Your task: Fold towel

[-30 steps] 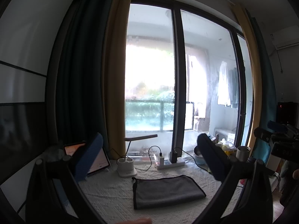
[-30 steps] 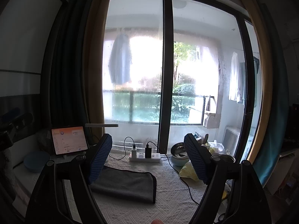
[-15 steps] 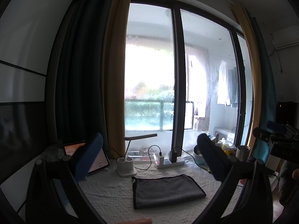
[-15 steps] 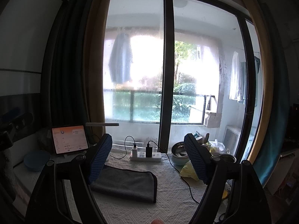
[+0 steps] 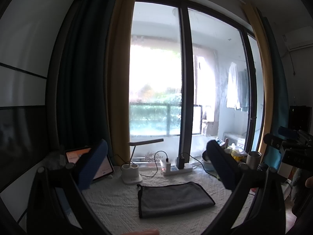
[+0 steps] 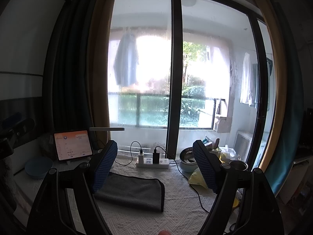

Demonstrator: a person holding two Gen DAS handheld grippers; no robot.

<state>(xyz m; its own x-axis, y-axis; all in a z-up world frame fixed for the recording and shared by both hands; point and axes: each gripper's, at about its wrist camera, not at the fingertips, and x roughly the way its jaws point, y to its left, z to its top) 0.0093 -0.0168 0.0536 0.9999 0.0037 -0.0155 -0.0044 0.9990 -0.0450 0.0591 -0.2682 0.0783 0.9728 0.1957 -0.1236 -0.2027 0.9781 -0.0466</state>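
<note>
A tall window (image 5: 176, 68) with dark frames fills the far wall, flanked by a dark curtain (image 5: 82, 78) and a yellow one on each side. Beyond the glass is a balcony with a railing, green bushes and hanging shirts (image 6: 126, 58). A white air conditioner (image 5: 299, 39) sits high on the right wall in the left view.

Below the window runs the table (image 5: 117, 201), covered with a white textured cloth. The grey towel (image 5: 174, 198) lies flat on it, folded into a rectangle with a dark hem, near the middle and apart from the other things. In the right view the towel (image 6: 133, 192) sits low and left of centre, partly behind the left finger.

Along the table's far edge stand a lit tablet (image 6: 72, 146) propped at the left, a blue bowl (image 6: 38, 166) beside it, a white lamp (image 5: 132, 176) with a thin arm, a power strip (image 6: 152, 162) with plugs and cables, metal bowls (image 6: 186, 156), a yellow bag (image 6: 195, 176) and a steel cup (image 5: 253, 156).

The left gripper (image 5: 156, 168) hangs above the table with its blue-padded fingers spread wide, holding nothing. The right gripper (image 6: 154, 166) is likewise spread wide and empty above the towel's right side.
</note>
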